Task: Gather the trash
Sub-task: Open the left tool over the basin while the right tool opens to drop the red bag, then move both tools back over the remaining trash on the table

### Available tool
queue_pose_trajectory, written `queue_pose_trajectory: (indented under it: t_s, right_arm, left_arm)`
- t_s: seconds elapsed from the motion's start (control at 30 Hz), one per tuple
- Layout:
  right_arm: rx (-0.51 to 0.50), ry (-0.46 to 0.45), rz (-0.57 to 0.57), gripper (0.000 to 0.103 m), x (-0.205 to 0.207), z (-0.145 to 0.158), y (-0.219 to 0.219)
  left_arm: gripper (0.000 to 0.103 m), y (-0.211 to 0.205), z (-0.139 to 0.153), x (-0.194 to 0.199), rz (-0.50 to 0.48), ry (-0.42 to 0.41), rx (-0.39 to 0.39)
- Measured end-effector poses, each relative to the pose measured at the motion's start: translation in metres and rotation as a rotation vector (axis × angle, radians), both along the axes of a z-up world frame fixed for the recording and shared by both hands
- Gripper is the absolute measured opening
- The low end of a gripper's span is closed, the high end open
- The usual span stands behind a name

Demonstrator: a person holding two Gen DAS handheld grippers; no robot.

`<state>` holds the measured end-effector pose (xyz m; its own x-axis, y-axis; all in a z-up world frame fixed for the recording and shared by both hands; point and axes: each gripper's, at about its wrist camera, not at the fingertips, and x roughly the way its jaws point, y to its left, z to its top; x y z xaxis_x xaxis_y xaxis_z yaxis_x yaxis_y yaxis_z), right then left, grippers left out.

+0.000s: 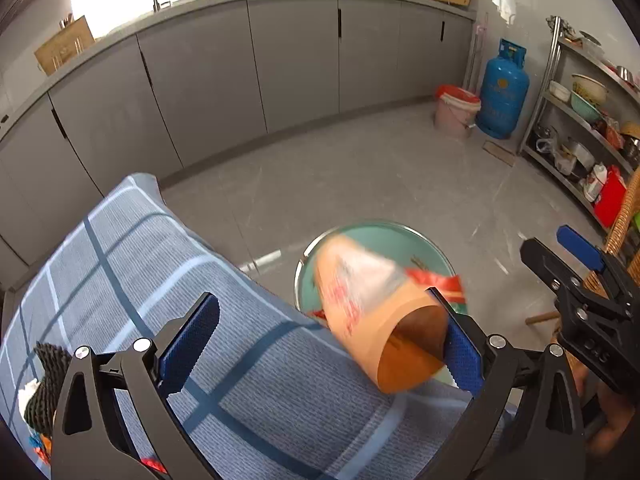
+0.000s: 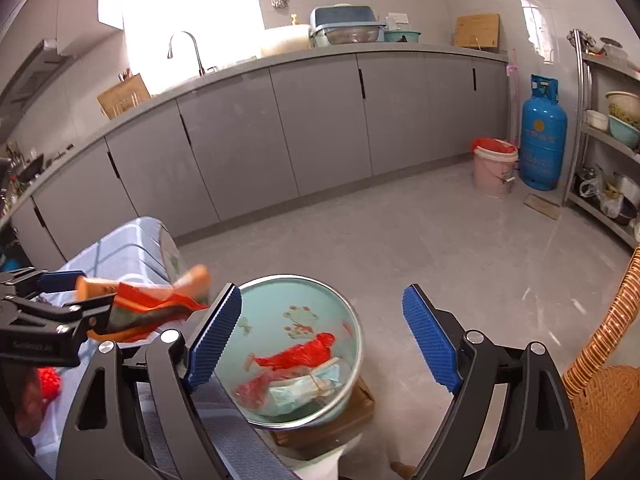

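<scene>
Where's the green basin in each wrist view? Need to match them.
Left wrist: green basin lower centre-right, beyond the blue checked cloth, mostly hidden behind a blurred orange wrapper; only its far rim and inner wall show.
Right wrist: basin bottom centre, left of the gap between the fingers, red and pale trash inside.
Shared landmark: blue gas cylinder by the back wall, pink bucket to its left.

Checked tablecloth (image 1: 248,360) under black netting (image 1: 48,380).
</scene>
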<state>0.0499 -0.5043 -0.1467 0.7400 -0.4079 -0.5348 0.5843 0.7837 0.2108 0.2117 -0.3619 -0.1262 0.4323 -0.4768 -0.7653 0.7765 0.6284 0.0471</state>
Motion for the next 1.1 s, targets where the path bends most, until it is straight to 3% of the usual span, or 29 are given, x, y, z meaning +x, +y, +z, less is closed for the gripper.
queue_pose_trajectory:
  t_s: [0.13,0.23,0.57,0.8,1.1]
  right_arm:
    - [-0.027,-0.025,0.063,0.085,0.001,0.009,0.013]
    - [-0.064,-0.019,0.063,0.085,0.0,0.013,0.02]
    - [-0.034,-0.027,0.011,0.085,-0.01,0.021,0.014]
    - [-0.026,-0.034,0.068,0.086,-0.005,0.03,0.044]
    - [-0.021,-0.022,0.235,0.087,0.022,0.036,0.116]
  left_arm:
    - [0.099,-0.002,-0.005,0.013,0.017,0.082,-0.03]
    - [0.099,-0.002,0.0,0.01,0.036,0.019,-0.039]
    - [0.099,0.029,0.022,0.001,0.125,-0.13,-0.033]
    - [0.099,0.096,0.041,-0.017,0.218,-0.253,-0.011]
    - [0.099,0.211,0.046,-0.032,0.4,-0.313,0.061]
